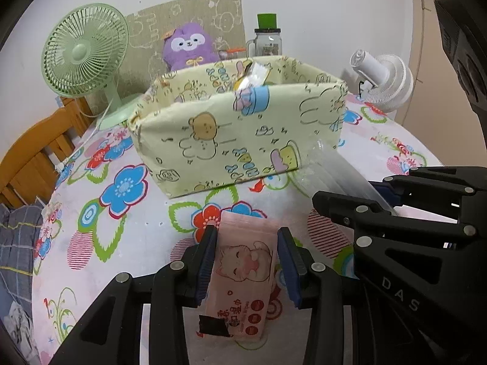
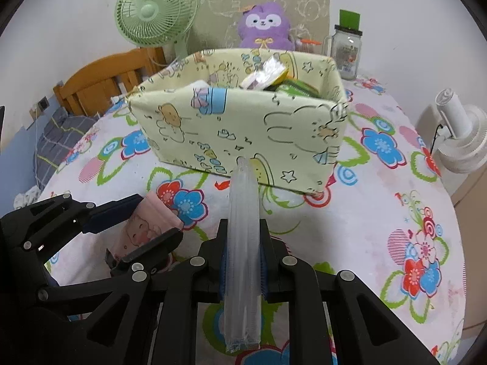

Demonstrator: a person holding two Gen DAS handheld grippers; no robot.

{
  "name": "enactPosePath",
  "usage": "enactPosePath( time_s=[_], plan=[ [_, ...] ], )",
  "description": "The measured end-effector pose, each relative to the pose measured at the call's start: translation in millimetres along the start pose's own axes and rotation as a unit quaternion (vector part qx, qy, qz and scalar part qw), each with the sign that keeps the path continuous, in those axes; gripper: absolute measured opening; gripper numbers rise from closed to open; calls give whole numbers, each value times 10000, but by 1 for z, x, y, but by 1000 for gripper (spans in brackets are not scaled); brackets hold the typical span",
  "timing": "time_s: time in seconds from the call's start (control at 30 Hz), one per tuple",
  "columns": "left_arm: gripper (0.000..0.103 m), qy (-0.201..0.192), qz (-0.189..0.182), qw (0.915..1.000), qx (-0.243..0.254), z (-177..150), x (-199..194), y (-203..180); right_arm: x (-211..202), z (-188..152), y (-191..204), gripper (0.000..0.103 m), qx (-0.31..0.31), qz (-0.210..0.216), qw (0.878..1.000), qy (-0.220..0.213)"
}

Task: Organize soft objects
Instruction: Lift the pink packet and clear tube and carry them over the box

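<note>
Plain white wall (image 2: 76,9); wooden headboard (image 2: 100,82) at left; round table, floral cloth (image 2: 380,213).

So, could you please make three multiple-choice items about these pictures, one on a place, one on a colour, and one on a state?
1. Where does the purple plush toy sit?
A. Inside the fabric box
B. Behind the fabric box, by the wall
C. In a gripper

2. What colour is the table fan beside the plush toy?
A. Pale green
B. Red
C. Black

3. What is the state of the right gripper?
A. Open and empty
B. Shut on the clear plastic pack
C. Shut on the plush toy

Answers:
1 B, the toy shows above the box's far rim.
2 A, its grille and stand are pale green.
3 B, both pads press on the clear pack's sides.
</note>
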State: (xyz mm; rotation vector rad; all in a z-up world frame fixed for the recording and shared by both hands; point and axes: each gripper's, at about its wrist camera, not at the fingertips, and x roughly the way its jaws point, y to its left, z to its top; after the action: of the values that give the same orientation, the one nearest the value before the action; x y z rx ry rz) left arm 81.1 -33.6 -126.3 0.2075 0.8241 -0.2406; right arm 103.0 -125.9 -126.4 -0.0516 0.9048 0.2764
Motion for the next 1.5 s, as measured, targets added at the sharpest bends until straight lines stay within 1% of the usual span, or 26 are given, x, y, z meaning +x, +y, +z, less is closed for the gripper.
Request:
enactPosePath(
  time_s=[0.53, 0.9, 1.5],
  plan=[
    [40, -448, 88, 9989, 92, 15, -39, -11, -46, 7, 2, 19, 30, -105, 9985, -530],
    [40, -687, 94, 9975, 106, 31, -61, -13, -74, 19, 2, 19, 32, -203, 9963, -836],
    [40, -969, 215, 9949, 175, 57, -80, -7, -98, 45, 2, 19, 33, -186, 9930, -1162]
  ],
)
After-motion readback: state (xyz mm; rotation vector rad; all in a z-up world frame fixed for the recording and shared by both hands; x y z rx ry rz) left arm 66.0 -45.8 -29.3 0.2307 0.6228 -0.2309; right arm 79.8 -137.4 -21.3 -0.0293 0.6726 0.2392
